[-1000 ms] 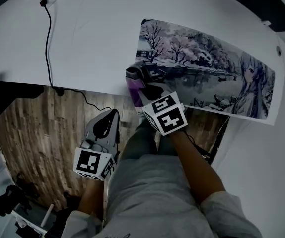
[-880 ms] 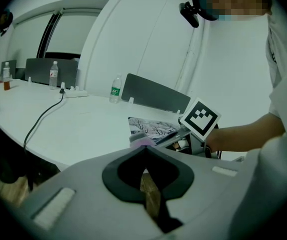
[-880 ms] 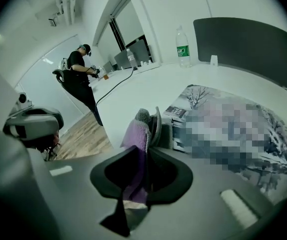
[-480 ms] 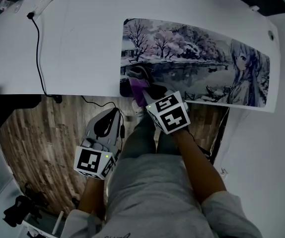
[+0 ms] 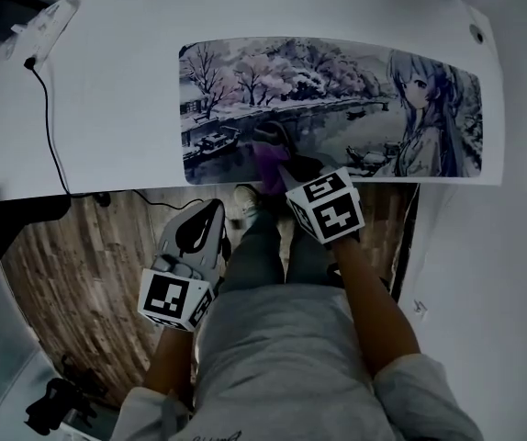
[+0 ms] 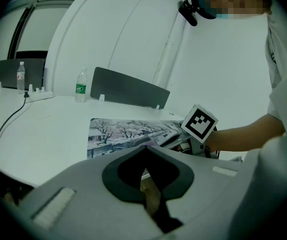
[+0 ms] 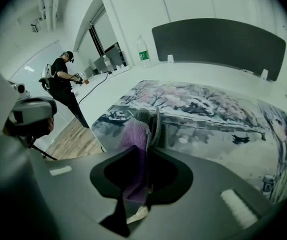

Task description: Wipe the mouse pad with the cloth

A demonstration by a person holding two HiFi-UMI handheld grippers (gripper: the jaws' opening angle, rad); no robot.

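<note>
Cool, even white light filled the room, with a greenish cast in both gripper views. The head view was dim and grey. There the curved white desk (image 5: 135, 90) was the brightest surface, the wood-plank floor (image 5: 80, 265) under it lay in shadow, and the corners fell to black. Fisheye bending bowed straight edges near every rim. Close to the lens, the purple knitted cloth (image 7: 133, 139) pinched by the right gripper (image 7: 151, 129) looked soft, and the left gripper (image 6: 144, 147), its jaws together, was blurred too.

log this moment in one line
step: wipe | right gripper: shut on cloth, at mouse pad near edge | left gripper: shut, empty, off table
</note>
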